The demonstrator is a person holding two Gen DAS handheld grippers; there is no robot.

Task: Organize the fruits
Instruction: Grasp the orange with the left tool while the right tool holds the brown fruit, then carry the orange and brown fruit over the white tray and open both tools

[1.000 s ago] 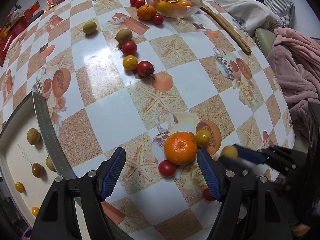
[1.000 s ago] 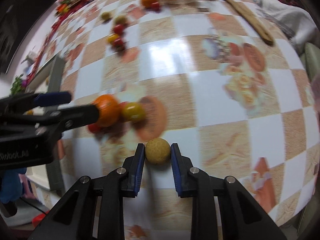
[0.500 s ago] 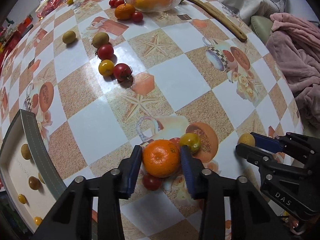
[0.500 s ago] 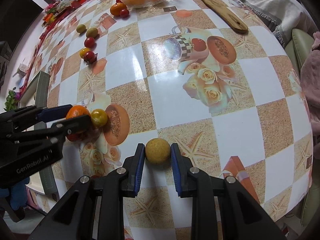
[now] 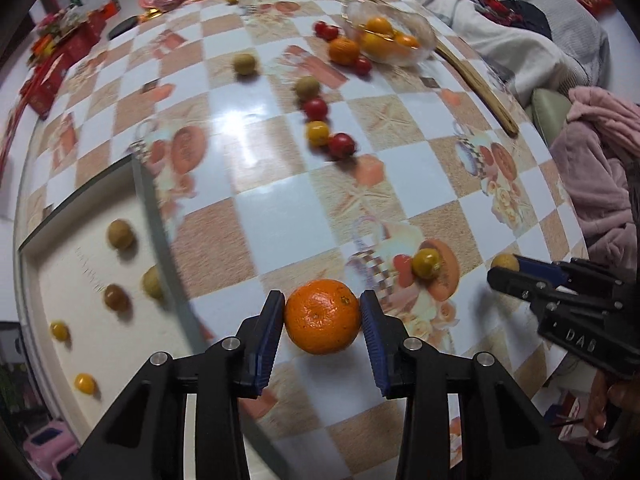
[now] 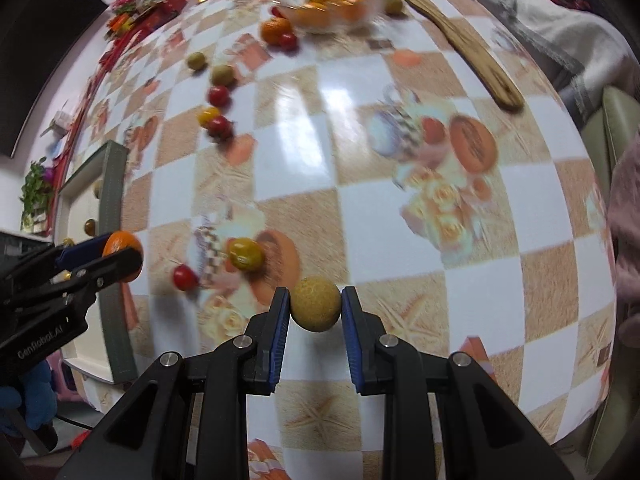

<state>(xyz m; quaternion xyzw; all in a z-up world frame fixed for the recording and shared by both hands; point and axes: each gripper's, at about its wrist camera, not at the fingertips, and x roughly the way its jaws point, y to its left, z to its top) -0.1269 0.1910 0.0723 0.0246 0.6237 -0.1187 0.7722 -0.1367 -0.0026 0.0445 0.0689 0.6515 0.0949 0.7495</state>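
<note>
My left gripper (image 5: 322,322) is shut on an orange mandarin (image 5: 322,317) and holds it above the checkered table, near the tray's right wall. My right gripper (image 6: 316,310) is shut on a small tan round fruit (image 6: 315,309), also seen at the right of the left wrist view (image 5: 505,261). The left gripper with the mandarin shows at the left of the right wrist view (image 6: 120,254). A yellow-green fruit (image 5: 426,263) and a red cherry tomato (image 6: 185,277) lie on the table between the grippers.
A white tray (image 5: 52,280) with a grey rim holds several small fruits at the left. A glass bowl (image 5: 390,34) of oranges stands at the back, with loose tomatoes (image 5: 316,108) and round fruits in a line before it. A wooden stick (image 5: 476,88) lies at the right edge.
My left gripper closed on the mandarin and lifted it off the table, swinging left toward the tray. My right gripper kept its hold on the tan fruit.
</note>
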